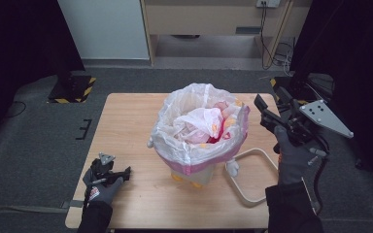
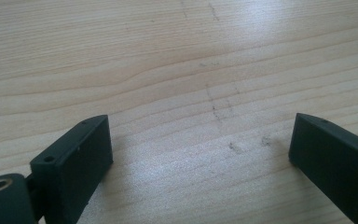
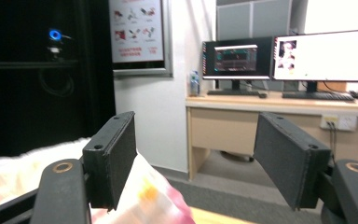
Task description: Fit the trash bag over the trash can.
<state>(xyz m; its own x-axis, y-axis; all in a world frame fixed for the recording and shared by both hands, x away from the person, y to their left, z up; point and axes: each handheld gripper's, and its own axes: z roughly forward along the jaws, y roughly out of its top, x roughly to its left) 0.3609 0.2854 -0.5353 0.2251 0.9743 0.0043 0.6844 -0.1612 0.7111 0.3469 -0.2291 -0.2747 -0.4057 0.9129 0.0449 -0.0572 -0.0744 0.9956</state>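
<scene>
high view / bin: small pink-and-white plastic waste bin (image 1: 201, 167) with yellow feet stands at the middle of the light wooden table (image 1: 126, 121); translucent white plastic liner bag (image 1: 175, 133) is draped over its rim, crumpled wrappers are seen inside.
high view / right gripper (image 1: 267, 115): held above the table's right edge, just beside the bag's right rim, jaws spread, nothing between them.
high view / left gripper (image 1: 119, 173): parked low near the table's front-left corner, well apart from the bin.
high view / loose item: beige looped frame (image 1: 252, 179) lies flat at the front-right, near the bin's foot.
left gripper view: jaws stand wide over bare wood grain, nothing pinched.
right gripper view: jaws spread, pointed level past the bag edge (image 3: 144, 196) toward a desk with monitors (image 3: 279, 60); the bag sits low at the near left jaw.
step (judged): bag rim is to be gripped.
how: the nose should be tipped down so the film is put between the pads; only the folded rim is to be pinched, not the bin wall.
risk: the bin looks light and may be dragged; bracing by the left gripper is advised.
</scene>
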